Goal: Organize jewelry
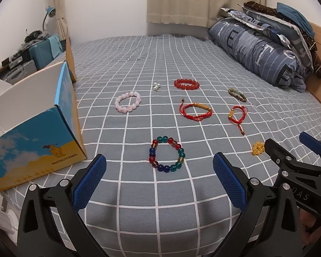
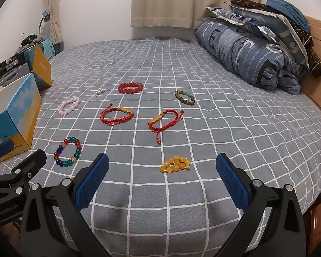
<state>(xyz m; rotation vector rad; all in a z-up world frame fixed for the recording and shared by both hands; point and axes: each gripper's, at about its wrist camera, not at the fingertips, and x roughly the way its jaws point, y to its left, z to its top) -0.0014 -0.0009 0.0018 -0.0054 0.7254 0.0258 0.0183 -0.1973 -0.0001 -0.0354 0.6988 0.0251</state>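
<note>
Nothing picked up yet: both tongs hover wide and empty over the bed (image 1: 139,214).

Going by the layout, the sorting has not begun. At far left stands the open box (image 1: 38,132), the likely destination. The left tongs (image 1: 159,184) gape just short of the multicolour bracelet (image 1: 167,154), which lies centred ahead between the fingers; the next move calls for lowering and pinching one side of its ring. The right tongs (image 2: 162,182) gape similarly before the yellow beads (image 2: 175,164). Other bracelets lie farther off.

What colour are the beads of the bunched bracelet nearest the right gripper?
Amber yellow bracelet, clearest in the right wrist view.
</note>
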